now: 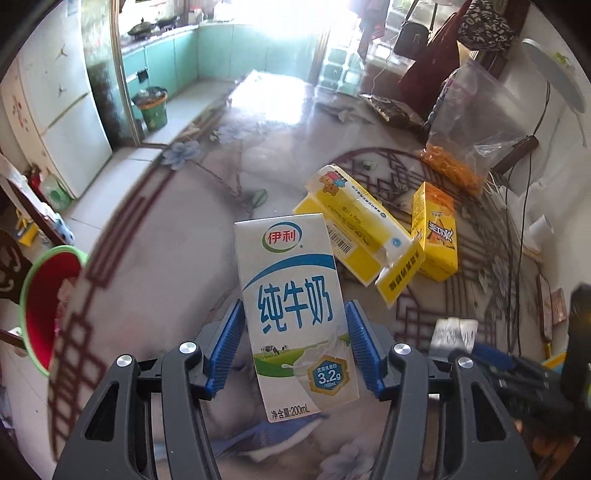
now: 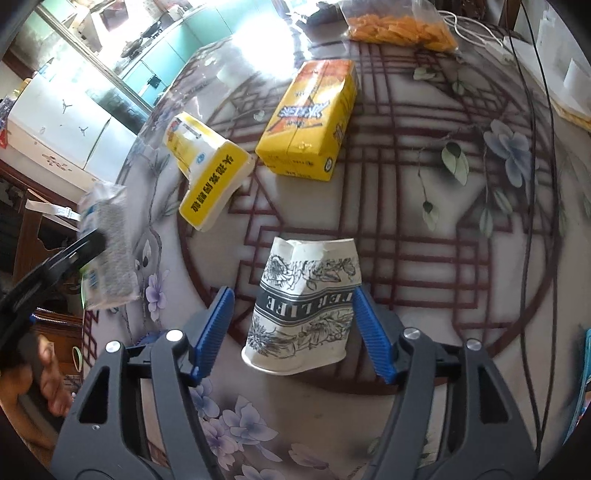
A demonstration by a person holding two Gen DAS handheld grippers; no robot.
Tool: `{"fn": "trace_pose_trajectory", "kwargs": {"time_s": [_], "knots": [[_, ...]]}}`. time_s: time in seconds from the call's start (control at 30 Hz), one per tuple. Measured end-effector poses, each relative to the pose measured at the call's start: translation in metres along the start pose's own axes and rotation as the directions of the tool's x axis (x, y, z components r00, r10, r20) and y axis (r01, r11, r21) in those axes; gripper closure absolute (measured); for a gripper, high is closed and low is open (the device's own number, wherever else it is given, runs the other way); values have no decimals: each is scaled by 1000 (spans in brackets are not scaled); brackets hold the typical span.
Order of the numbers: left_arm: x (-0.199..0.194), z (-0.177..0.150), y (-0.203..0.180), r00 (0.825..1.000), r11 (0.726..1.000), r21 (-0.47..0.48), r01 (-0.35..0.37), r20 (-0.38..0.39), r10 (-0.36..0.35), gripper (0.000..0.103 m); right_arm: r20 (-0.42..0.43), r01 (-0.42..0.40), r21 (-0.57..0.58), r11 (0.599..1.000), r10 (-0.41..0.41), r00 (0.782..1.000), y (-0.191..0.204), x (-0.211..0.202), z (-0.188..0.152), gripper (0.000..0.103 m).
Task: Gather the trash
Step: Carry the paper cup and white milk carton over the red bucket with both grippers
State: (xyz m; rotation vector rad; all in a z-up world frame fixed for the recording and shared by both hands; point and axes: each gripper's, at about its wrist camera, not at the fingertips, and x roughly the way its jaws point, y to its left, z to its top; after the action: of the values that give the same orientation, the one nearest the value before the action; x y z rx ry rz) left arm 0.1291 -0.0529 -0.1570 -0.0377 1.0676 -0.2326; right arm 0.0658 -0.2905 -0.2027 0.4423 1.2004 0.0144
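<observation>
Left wrist view shows the left tongs (image 1: pixel 295 343) clamped on a white milk carton (image 1: pixel 295 306), both blue pads pressed to its sides, the carton lifted clear of the desk (image 1: pixel 166 240) and tilted a little. At the far left edge, below the desk's rim, sits a red bin with a green rim (image 1: pixel 44 306), which looks like the place for the trash. The right wrist view shows the right tongs (image 2: pixel 293 325) spread around a crushed paper cup (image 2: pixel 303 306) that lies on its side on the desk; the right pad is close to or just touching the cup, the left pad stands apart, so nothing is gripped yet. Farther off lie a torn yellow-and-white box (image 2: pixel 207 173) and, just to its right, a yellow drink carton (image 2: pixel 310 118); a clear bag of orange snacks (image 2: pixel 399 26) rests at the far edge. The step in hand appears to be a double pickup: one piece held, the second being framed. The next move likely calls for closing gently on the cup, since its dented wall will give, then carrying both pieces left to the bin.
</observation>
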Motion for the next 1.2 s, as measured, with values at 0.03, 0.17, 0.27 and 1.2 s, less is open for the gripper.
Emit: {"fn": "trace_pose_trajectory", "kwargs": {"time_s": [0.03, 0.17, 0.27, 1.2], "knots": [[-5, -3, 3, 1000, 1000, 1, -3, 6, 3, 49, -2, 1, 3, 1000, -1, 1000, 0, 1, 0, 38], [-19, -10, 14, 1000, 1000, -8, -9, 17, 9, 49, -13, 9, -2, 1000, -9, 1000, 3, 6, 1, 38], [-25, -14, 22, 1000, 1000, -26, -16, 24, 17, 49, -23, 12, -6, 1000, -12, 1000, 6, 11, 1, 38], [-63, -39, 53, 997, 997, -76, -17, 76, 23, 58, 141, -32, -163, 986, 56, 988, 78, -54, -12, 66]]}}
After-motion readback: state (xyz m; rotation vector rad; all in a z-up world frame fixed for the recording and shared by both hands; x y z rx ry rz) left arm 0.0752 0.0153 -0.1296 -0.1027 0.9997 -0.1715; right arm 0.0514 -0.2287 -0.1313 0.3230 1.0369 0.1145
